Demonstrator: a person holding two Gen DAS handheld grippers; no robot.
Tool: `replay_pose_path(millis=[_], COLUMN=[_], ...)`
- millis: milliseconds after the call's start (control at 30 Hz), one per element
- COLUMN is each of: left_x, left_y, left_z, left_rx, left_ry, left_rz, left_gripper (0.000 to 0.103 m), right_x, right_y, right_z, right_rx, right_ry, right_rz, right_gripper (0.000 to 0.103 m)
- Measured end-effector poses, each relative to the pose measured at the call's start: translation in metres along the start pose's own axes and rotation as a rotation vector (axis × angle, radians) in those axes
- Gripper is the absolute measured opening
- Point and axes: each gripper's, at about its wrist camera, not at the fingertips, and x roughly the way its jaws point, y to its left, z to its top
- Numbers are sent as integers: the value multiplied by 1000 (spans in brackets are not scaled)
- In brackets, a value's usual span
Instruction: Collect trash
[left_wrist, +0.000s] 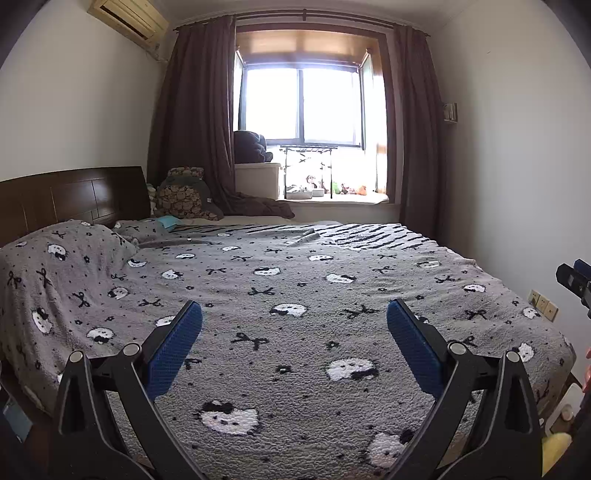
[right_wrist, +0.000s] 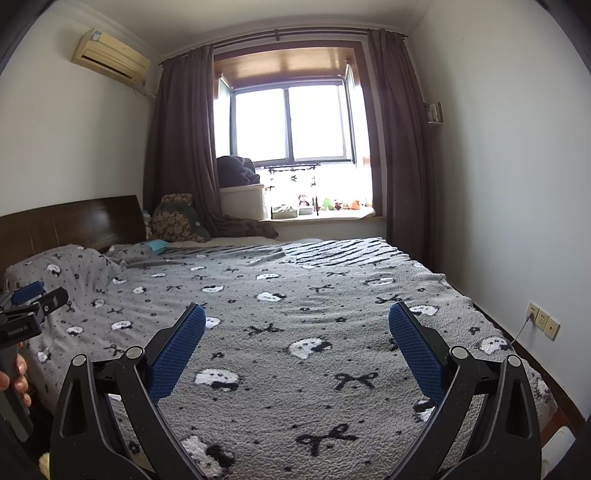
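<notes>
My left gripper (left_wrist: 294, 314) is open and empty, held above the near side of a bed with a grey cat-print blanket (left_wrist: 295, 288). My right gripper (right_wrist: 297, 317) is also open and empty above the same blanket (right_wrist: 314, 295). A small teal item (left_wrist: 168, 222) lies at the far left of the bed near the pillows; it also shows in the right wrist view (right_wrist: 158, 246). I cannot tell what it is. The right gripper's tip shows at the right edge of the left wrist view (left_wrist: 576, 282), and the left gripper shows at the left edge of the right wrist view (right_wrist: 29, 306).
A dark wooden headboard (left_wrist: 70, 197) stands on the left with pillows under the blanket (left_wrist: 62, 258). Patterned cushions (left_wrist: 181, 195) and a window ledge with toys (left_wrist: 332, 190) lie beyond the bed. Wall sockets (right_wrist: 541, 319) sit low on the right wall.
</notes>
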Motion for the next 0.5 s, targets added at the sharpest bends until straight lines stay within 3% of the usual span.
replay_pose_path(millis=[500], left_x=[8], left_y=[8], left_z=[0], left_rx=[-15], left_ry=[14], left_rz=[27], left_gripper=[95], right_x=[9], right_y=[-1], right_z=[0], right_rx=[-8], right_ry=[13], right_rz=[-9], right_gripper=[100])
